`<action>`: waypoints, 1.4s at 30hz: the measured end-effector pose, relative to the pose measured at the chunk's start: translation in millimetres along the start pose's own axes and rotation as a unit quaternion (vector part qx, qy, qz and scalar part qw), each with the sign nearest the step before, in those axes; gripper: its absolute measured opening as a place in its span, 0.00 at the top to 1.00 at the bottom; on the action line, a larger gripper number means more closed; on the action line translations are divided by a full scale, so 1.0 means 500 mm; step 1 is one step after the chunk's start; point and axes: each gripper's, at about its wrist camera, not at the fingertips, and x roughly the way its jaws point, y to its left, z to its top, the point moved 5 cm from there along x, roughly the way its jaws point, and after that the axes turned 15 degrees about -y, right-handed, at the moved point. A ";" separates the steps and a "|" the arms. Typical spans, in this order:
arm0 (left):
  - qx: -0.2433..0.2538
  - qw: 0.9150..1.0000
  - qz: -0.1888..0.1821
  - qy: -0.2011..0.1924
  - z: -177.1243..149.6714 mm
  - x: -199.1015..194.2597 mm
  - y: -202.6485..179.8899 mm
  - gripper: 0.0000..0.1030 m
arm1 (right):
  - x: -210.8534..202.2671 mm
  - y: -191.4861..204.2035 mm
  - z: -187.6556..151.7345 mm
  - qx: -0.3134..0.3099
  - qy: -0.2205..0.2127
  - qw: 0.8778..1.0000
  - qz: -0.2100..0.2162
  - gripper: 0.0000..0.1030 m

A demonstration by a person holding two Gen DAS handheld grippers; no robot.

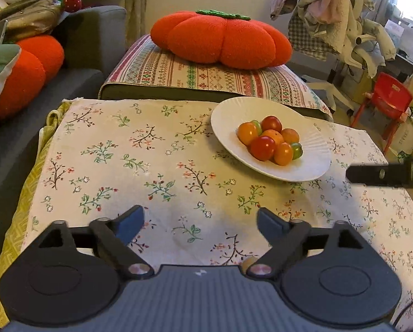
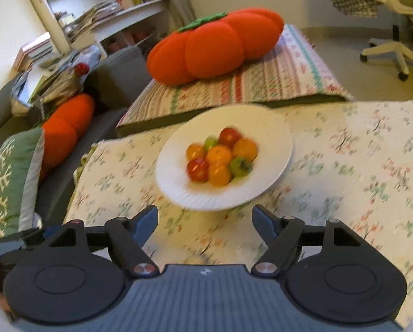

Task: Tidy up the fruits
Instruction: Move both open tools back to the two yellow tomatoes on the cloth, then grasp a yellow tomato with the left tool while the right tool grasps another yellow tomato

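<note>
A white plate stands on the floral cloth and holds a pile of several small fruits: orange, red and green ones. My left gripper is open and empty above the cloth, well short and left of the plate. My right gripper is open and empty just in front of the plate, with the fruits straight ahead; that view is blurred. A dark finger of the right gripper shows at the right edge of the left wrist view, next to the plate.
The floral cloth covers a low table. Behind it lies a striped cushion with a big orange pumpkin pillow. A grey sofa with more pillows is at the left. A red child's chair and an office chair are at the right.
</note>
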 end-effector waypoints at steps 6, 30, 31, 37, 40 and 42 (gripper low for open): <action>0.027 0.999 0.018 0.011 -0.012 0.006 -0.009 0.16 | -0.009 0.028 -0.028 -0.020 0.019 1.000 0.000 0.25; 0.056 0.995 -0.022 0.078 -0.114 0.037 -0.059 0.36 | 0.043 0.014 -0.080 -0.043 0.068 0.996 -0.029 0.52; 0.054 0.995 -0.025 0.079 -0.116 0.039 -0.059 0.39 | 0.047 0.015 -0.083 -0.043 0.071 0.996 -0.027 0.52; 0.058 0.995 -0.032 0.076 -0.119 0.042 -0.063 0.71 | 0.069 0.039 -0.106 -0.057 0.088 0.994 -0.014 0.54; 0.060 0.995 -0.031 0.079 -0.120 0.045 -0.062 0.90 | 0.083 0.046 -0.122 -0.071 0.102 0.992 -0.016 0.58; 0.063 0.995 -0.028 0.077 -0.118 0.046 -0.061 0.95 | 0.091 0.049 -0.130 -0.078 0.107 0.991 -0.019 0.68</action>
